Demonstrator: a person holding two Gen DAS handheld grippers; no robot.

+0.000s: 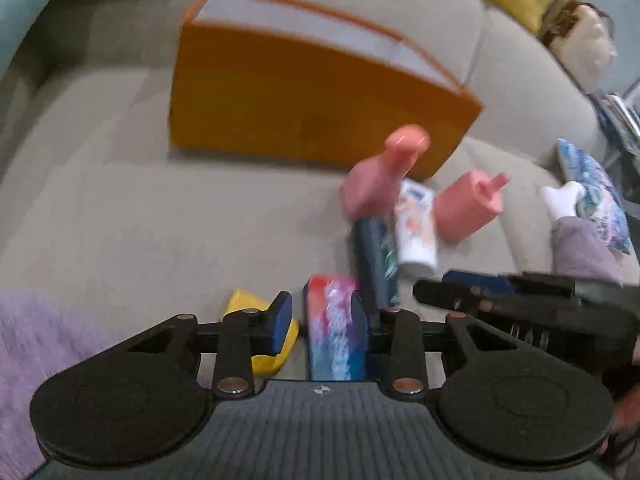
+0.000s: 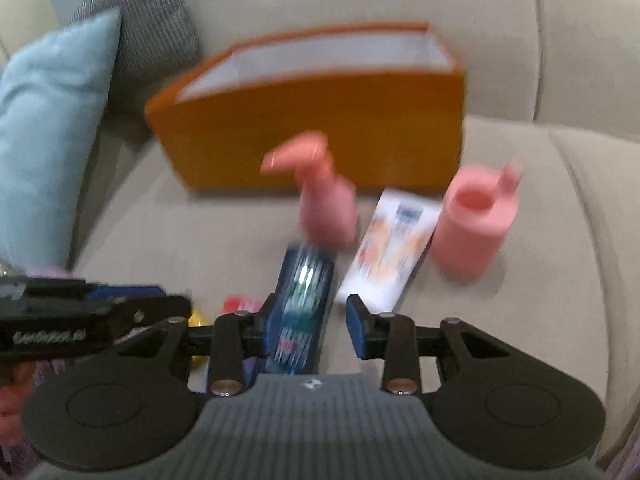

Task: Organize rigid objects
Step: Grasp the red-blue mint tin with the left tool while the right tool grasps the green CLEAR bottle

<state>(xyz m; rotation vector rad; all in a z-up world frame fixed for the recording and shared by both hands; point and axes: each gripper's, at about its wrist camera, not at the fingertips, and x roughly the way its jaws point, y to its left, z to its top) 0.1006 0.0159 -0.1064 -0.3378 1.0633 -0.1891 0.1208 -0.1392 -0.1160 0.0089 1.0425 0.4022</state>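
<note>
Both pairs of my jaws apart — left gripper (image 1: 320,322) straddles the multicolored box (image 1: 334,326), right gripper (image 2: 310,326) the dark blue box (image 2: 302,304); I'd centre each, clamp squarely, then carry to the orange box (image 1: 304,92).

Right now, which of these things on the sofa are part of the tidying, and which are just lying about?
Part of the job:
orange box
pink spray bottle
pink cup
dark blue pack
white pack
colourful pack
yellow item

Just lying about:
light blue cushion
grey cushion

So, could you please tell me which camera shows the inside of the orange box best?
The right wrist view: the orange box shows its open top and pale inner walls. The left wrist view shows only a narrow strip of inside.
</note>
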